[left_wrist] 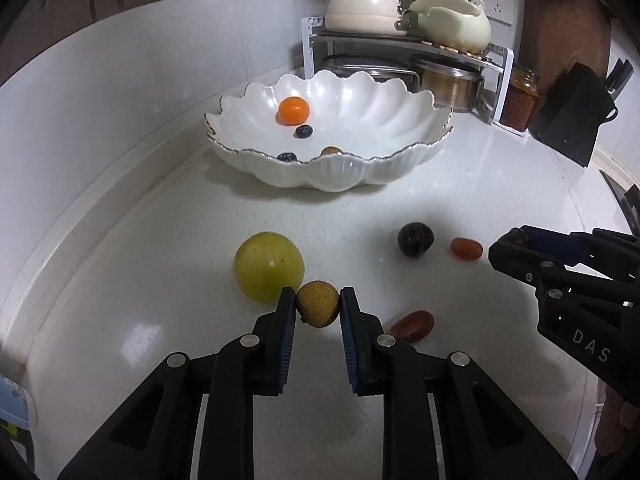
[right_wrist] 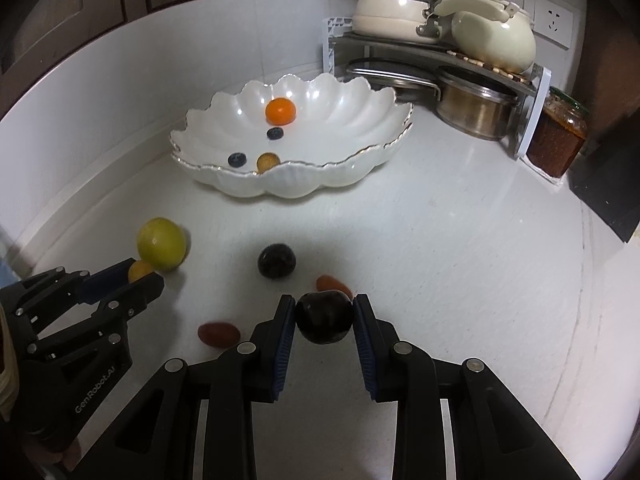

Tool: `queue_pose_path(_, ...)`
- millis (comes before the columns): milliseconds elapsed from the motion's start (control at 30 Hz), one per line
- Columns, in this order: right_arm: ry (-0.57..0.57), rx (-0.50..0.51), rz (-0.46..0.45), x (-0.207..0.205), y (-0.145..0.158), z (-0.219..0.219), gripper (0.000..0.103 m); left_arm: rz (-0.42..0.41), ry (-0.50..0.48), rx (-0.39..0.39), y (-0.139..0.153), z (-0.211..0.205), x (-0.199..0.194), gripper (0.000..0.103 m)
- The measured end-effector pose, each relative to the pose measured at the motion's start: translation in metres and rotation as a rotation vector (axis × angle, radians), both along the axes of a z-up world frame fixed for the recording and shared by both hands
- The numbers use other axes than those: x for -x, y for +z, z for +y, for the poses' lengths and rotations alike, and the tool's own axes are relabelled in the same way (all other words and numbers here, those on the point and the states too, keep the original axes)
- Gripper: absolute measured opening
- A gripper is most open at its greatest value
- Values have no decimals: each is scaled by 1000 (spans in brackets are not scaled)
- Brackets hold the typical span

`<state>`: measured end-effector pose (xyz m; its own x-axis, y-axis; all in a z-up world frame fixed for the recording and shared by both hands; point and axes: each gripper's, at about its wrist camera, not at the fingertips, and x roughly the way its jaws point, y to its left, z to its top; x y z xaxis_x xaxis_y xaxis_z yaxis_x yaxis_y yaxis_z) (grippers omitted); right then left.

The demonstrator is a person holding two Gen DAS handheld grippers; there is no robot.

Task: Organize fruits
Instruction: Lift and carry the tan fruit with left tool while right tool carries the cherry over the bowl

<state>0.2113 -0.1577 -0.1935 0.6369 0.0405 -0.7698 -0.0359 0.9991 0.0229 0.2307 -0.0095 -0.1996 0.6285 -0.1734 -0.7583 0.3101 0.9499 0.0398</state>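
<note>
Left wrist view: left gripper (left_wrist: 318,305) clamped on a small round speckled yellow-brown fruit (left_wrist: 318,303), jaws nearly closed, just beside the big round yellow-green fruit (left_wrist: 268,266) on the white bench (left_wrist: 460,200). Right wrist view: right gripper (right_wrist: 324,316) pinching a round dark purple plum (right_wrist: 324,317), jaws narrow. White scalloped ceramic bowl (right_wrist: 352,160) sits well beyond, already holding a small orange mandarin (right_wrist: 280,111), two blueberries and a yellowish fruit. Still loose on the bench: second dark plum (right_wrist: 277,261), two red oval cherry tomatoes. Risks: smooth round fruit is held only at the pad tips, could squirt out and roll; both grippers heading for one bowl could collide; hard drop could bounce off the sloped wall.
</note>
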Motion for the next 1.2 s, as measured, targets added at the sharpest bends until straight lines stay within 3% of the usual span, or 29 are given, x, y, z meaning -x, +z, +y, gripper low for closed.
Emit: queue_pose_path(1200, -31, 14, -118, -52, 52, -19, 31, -75, 19, 29, 50, -15, -61, 23)
